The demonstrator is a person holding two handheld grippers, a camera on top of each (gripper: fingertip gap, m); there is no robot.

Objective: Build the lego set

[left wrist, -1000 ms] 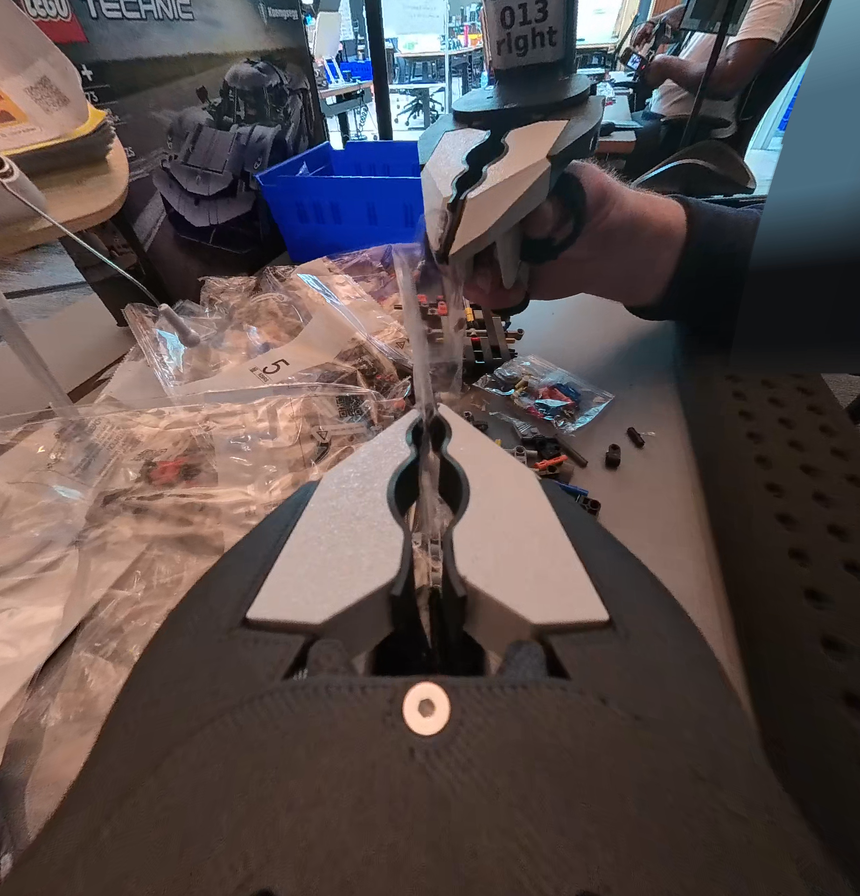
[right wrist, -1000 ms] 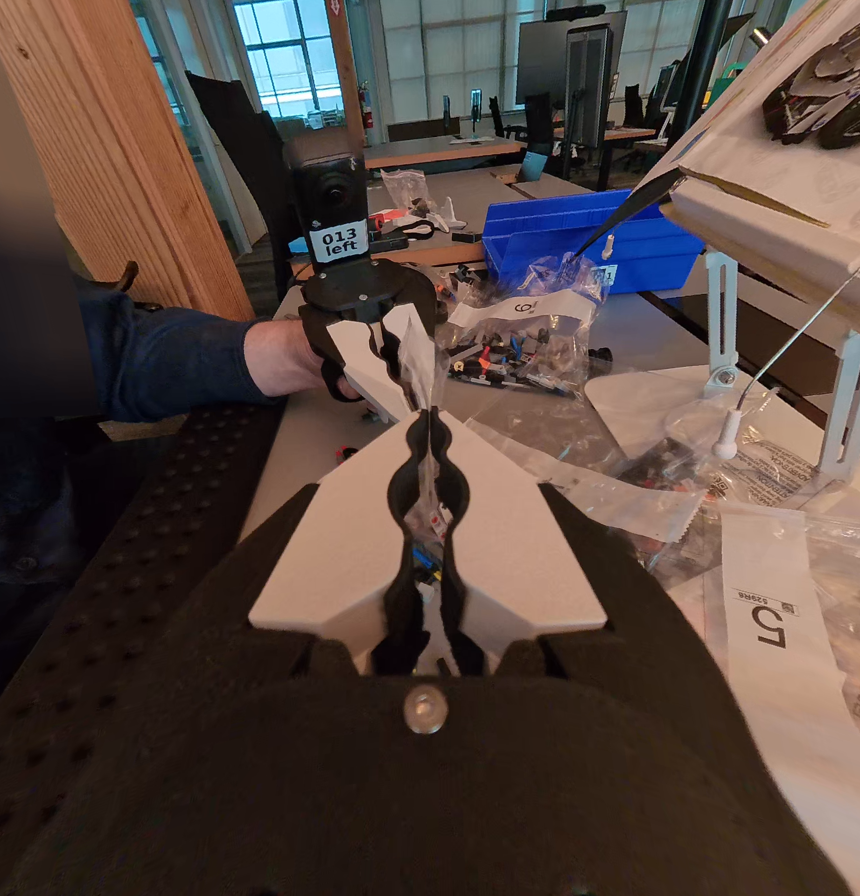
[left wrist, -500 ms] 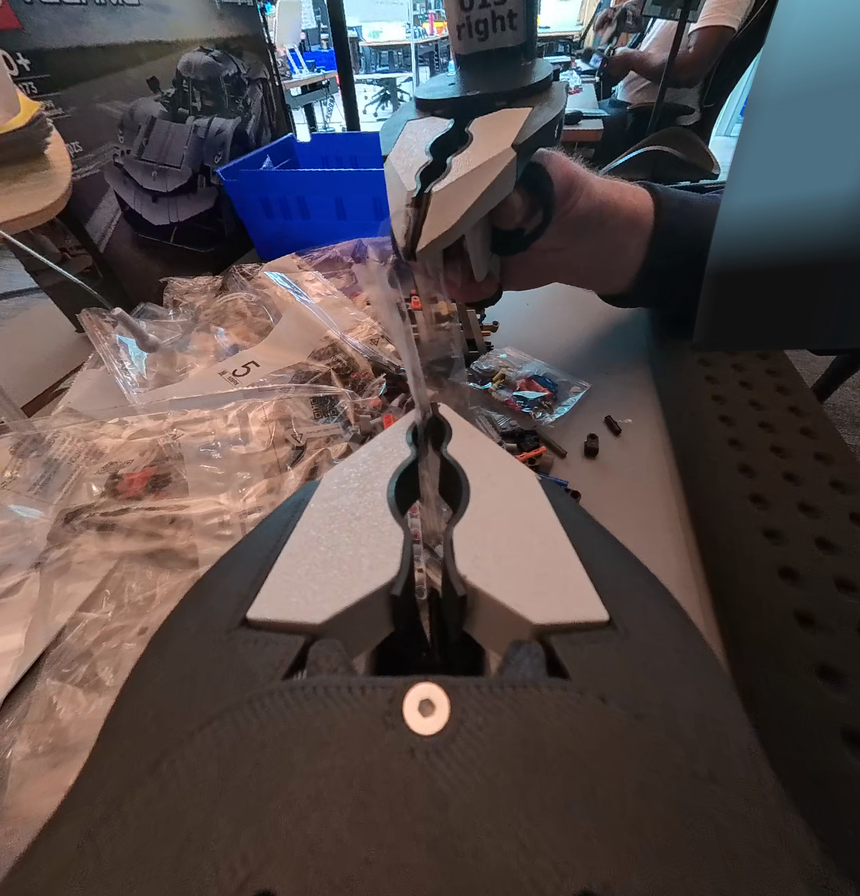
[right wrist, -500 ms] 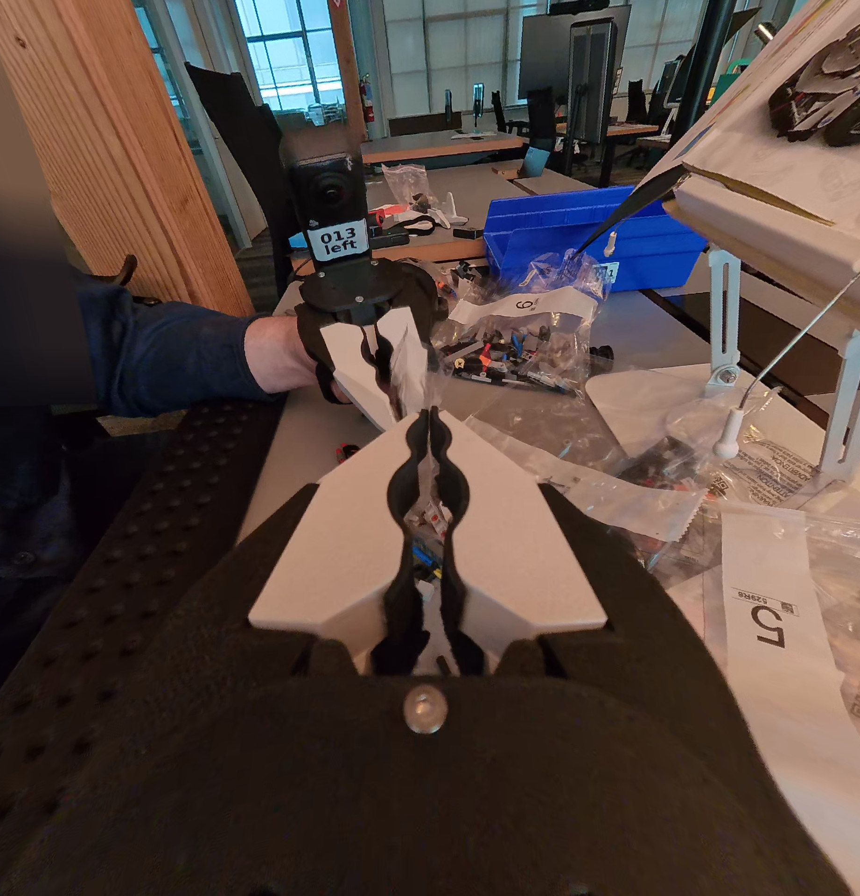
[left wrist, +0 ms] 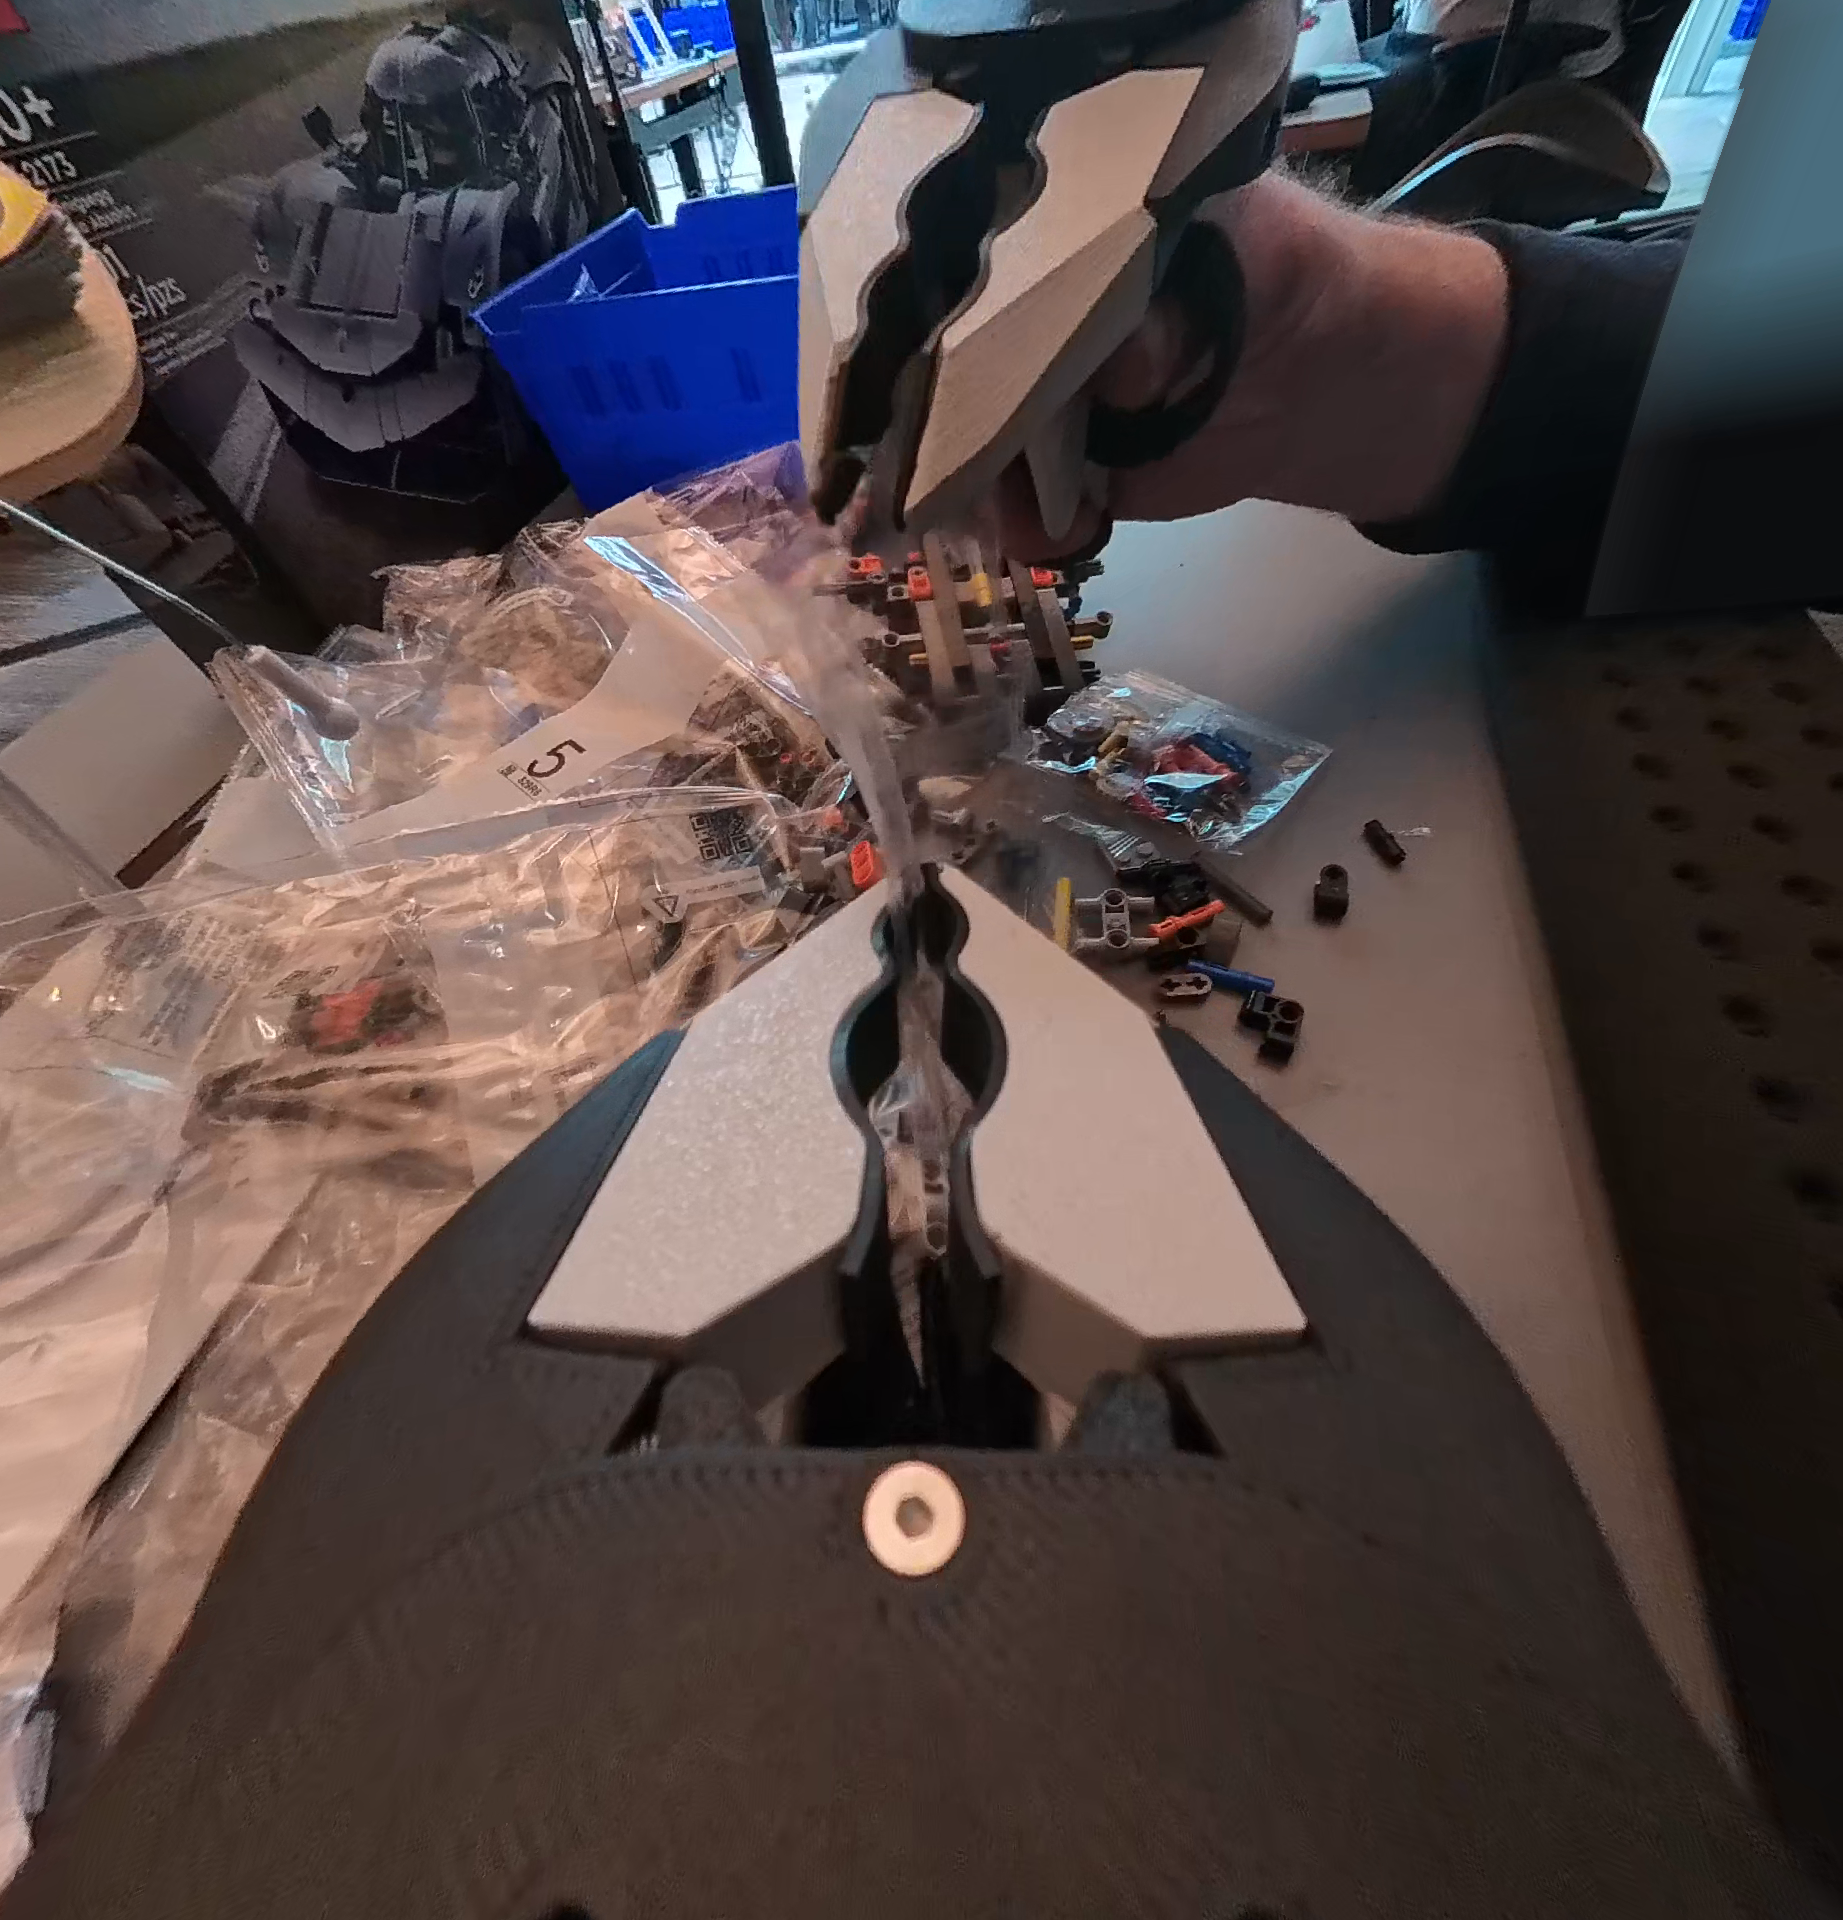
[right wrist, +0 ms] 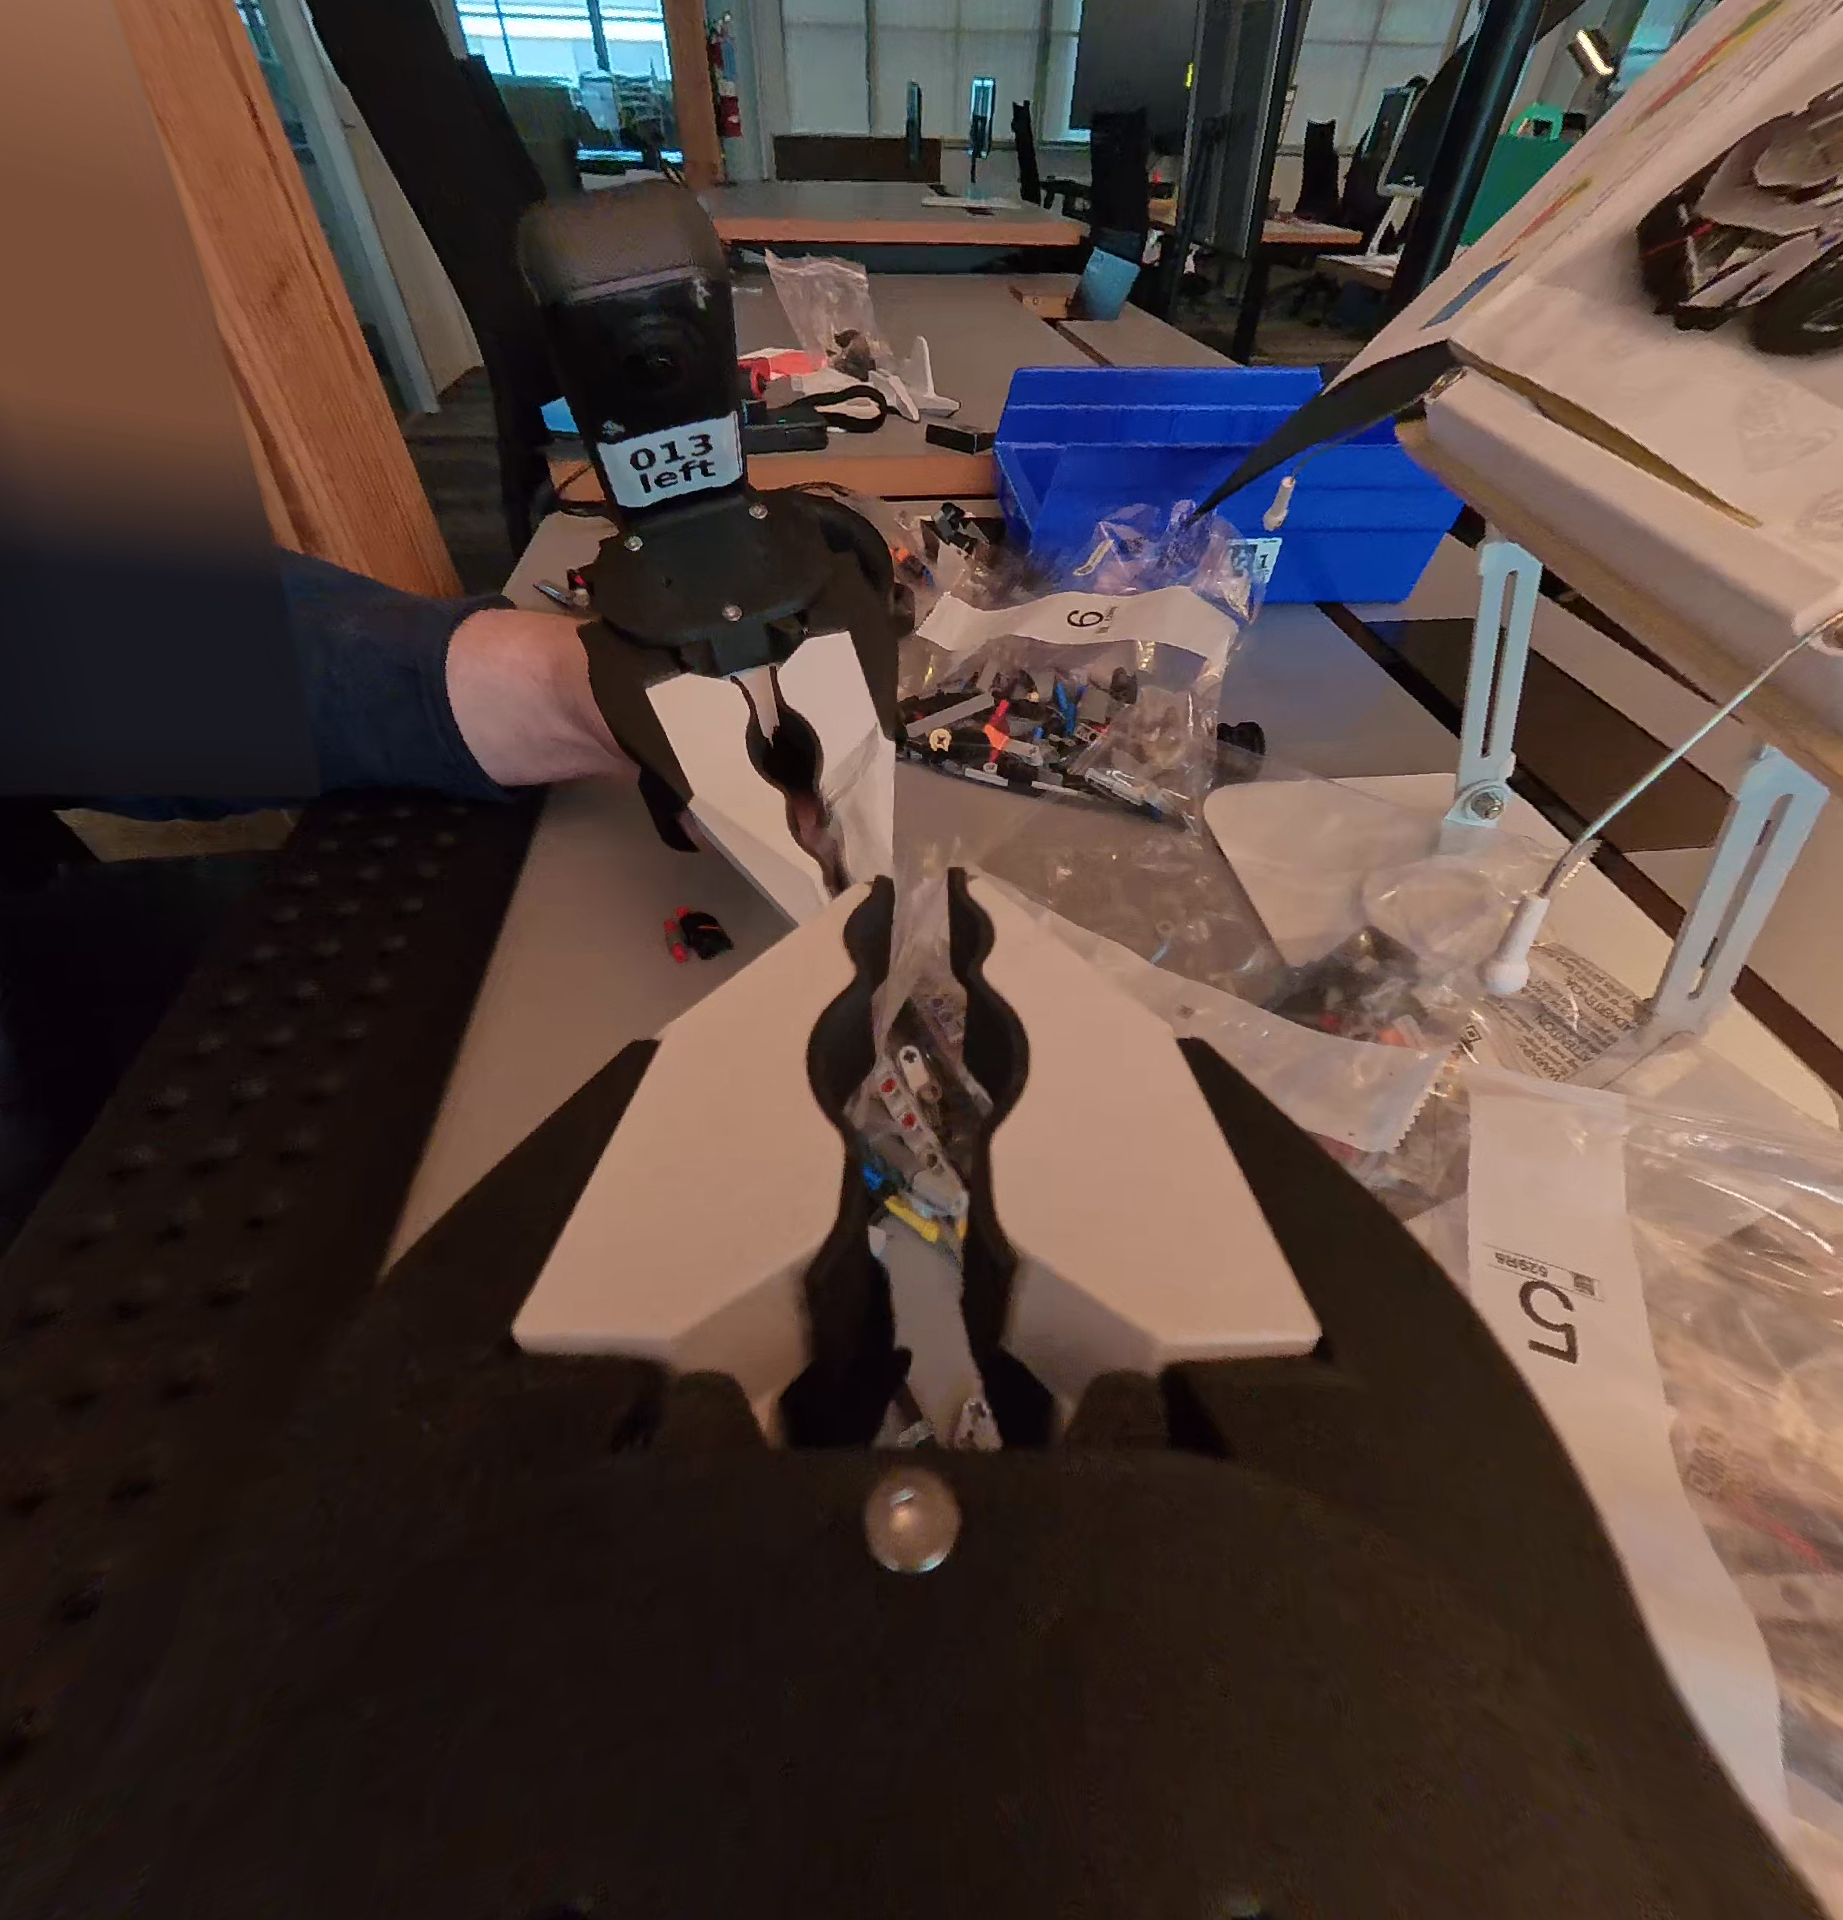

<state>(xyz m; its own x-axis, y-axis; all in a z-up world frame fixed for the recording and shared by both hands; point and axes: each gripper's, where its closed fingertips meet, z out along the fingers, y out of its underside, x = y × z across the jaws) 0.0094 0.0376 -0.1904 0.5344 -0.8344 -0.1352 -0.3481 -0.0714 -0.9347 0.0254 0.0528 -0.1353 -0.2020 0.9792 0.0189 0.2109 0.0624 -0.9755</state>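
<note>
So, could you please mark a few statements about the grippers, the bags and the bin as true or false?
1. The left gripper is shut on a small clear bag. True.
2. The blue bin sits on the black perforated mat. False: it stands on the grey table, behind the bags.
3. The right gripper has its jaws parted, with the bag between them. True.
4. Every piece is sealed in a bag. False: loose pieces lie on the table.

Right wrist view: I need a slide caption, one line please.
Right gripper open around a clear bag of parts, pinched by the left gripper.
</note>
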